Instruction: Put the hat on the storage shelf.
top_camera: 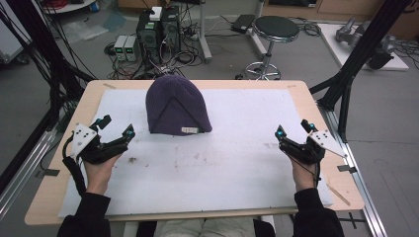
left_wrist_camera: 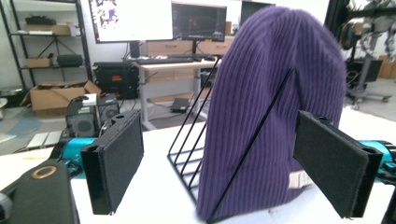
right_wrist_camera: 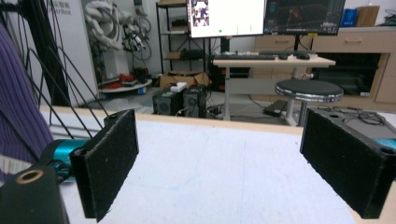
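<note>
A purple knitted beanie (top_camera: 177,104) is stretched over a black wire stand at the back middle of the white mat (top_camera: 237,163). Up close in the left gripper view, the beanie (left_wrist_camera: 271,102) has a small white label at its hem, and the wire stand (left_wrist_camera: 187,154) shows to its left. My left gripper (top_camera: 116,127) is held open just left of the hat, its jaws wide apart and empty. My right gripper (top_camera: 294,129) hovers open over the right side of the mat, well away from the hat. The beanie's edge (right_wrist_camera: 18,112) shows at the left of the right gripper view.
The wooden table (top_camera: 79,118) carries the mat. Beyond its far edge are computer towers (top_camera: 158,29), cables and a black stool (top_camera: 275,29) on the floor. Black frame posts (top_camera: 356,69) rise at the right and left. A few dark specks (top_camera: 132,159) lie on the mat.
</note>
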`<act>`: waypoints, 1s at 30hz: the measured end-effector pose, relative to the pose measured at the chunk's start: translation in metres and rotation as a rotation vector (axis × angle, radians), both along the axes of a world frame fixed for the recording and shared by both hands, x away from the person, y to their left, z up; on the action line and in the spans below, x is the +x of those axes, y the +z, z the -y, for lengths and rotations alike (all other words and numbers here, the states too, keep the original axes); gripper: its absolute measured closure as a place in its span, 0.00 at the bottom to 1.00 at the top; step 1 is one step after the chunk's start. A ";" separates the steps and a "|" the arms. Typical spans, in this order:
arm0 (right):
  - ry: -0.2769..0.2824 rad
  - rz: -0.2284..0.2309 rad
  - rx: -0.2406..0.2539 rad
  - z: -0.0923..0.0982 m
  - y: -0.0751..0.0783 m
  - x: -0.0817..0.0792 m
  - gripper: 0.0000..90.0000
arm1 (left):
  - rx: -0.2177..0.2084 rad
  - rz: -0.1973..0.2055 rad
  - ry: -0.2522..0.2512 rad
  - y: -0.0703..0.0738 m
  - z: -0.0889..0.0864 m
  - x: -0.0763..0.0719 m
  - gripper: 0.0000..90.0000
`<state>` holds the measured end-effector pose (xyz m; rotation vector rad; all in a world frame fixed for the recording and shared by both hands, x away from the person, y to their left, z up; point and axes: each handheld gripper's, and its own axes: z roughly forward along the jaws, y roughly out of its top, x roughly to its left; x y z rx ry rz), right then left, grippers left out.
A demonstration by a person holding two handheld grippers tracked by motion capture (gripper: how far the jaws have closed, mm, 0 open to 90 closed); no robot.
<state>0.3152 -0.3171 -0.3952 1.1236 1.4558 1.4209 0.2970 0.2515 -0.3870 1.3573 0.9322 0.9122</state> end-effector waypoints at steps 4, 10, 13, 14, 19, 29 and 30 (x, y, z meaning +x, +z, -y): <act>-0.006 -0.018 -0.022 -0.002 -0.011 -0.002 0.12 | 0.008 -0.015 0.030 -0.013 -0.003 -0.003 0.19; -0.033 -0.036 -0.035 -0.004 -0.021 -0.005 0.12 | -0.035 -0.043 0.075 -0.029 -0.014 -0.009 0.19; -0.036 -0.049 -0.066 -0.006 -0.028 -0.006 0.12 | -0.060 -0.046 0.086 -0.034 -0.019 -0.013 0.20; -0.039 -0.052 -0.073 -0.006 -0.030 -0.007 0.12 | -0.065 -0.043 0.093 -0.036 -0.020 -0.015 0.20; -0.051 -0.059 -0.072 -0.008 -0.037 -0.010 0.12 | -0.035 -0.051 0.130 -0.047 -0.022 -0.023 0.21; -0.034 -0.073 -0.055 -0.010 -0.042 -0.011 0.12 | -0.020 -0.073 0.117 -0.056 -0.017 -0.026 0.21; -0.033 -0.068 -0.061 -0.010 -0.042 -0.010 0.12 | -0.018 -0.074 0.117 -0.056 -0.017 -0.025 0.21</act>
